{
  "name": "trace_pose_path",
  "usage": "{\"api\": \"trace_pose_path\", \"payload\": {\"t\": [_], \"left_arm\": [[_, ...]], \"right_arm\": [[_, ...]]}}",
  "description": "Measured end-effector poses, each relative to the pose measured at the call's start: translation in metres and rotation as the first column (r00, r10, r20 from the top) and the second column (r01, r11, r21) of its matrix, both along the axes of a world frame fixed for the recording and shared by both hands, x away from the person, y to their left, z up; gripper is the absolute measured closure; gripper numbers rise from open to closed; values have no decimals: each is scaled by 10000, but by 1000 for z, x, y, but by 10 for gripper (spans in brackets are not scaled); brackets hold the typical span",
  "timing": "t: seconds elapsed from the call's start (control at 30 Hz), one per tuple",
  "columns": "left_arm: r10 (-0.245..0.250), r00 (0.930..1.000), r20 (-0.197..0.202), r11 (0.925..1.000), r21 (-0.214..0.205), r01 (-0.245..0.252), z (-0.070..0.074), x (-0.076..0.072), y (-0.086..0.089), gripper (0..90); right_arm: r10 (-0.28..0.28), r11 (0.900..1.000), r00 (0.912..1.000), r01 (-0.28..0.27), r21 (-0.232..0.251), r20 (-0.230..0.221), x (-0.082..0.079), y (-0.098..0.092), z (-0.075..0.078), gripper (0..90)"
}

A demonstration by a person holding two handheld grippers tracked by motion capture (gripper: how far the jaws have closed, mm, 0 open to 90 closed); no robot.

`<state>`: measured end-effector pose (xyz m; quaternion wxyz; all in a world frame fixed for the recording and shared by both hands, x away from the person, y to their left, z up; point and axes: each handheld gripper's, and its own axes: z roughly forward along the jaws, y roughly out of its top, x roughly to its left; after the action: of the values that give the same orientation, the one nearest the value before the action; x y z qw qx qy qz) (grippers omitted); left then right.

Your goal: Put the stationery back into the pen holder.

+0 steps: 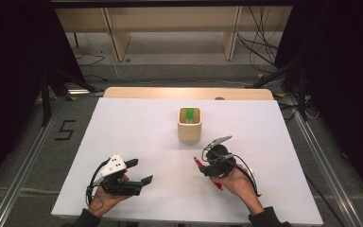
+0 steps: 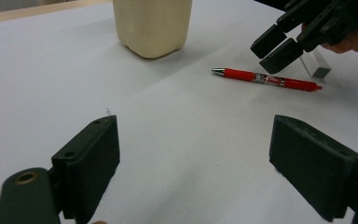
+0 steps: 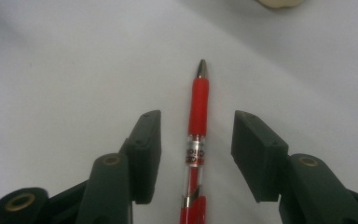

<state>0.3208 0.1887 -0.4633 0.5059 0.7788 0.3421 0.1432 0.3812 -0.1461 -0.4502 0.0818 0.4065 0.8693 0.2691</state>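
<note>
A red pen (image 1: 198,162) with a silver tip lies on the white table (image 1: 137,123), in front of a cream cup (image 1: 189,131). My right gripper (image 1: 202,166) points down over the pen (image 3: 198,98). Its jaws stand open on either side of the barrel, with a gap on each side and no pad touching it. In the left gripper view the right gripper (image 2: 276,46) hangs just above the pen (image 2: 265,78). My left gripper (image 1: 142,171) rests at the near left, wide open, with nothing between its fingers (image 2: 93,154).
The cup (image 2: 153,25) stands mid-table and holds something green (image 1: 189,115). A small clear block (image 2: 319,67) sits just beyond the pen by the right hand. Bare white surface lies between the two grippers. Dark stands and cables flank the table.
</note>
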Motion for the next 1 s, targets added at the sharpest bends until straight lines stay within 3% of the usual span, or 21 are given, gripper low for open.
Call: {"api": "trace_pose_path", "payload": {"t": [0.7,1.0], "left_arm": [[-38,10000,-2,10000,18,38,0,0,-1,156],[-50,10000,-12,10000,35,50,0,0,-1,157]], "right_arm": [[-53,9983,9994,33,-574,-353,1,4,-10,687],[-1,9936,9991,-46,-1127,-416,2,10,-16,740]]}}
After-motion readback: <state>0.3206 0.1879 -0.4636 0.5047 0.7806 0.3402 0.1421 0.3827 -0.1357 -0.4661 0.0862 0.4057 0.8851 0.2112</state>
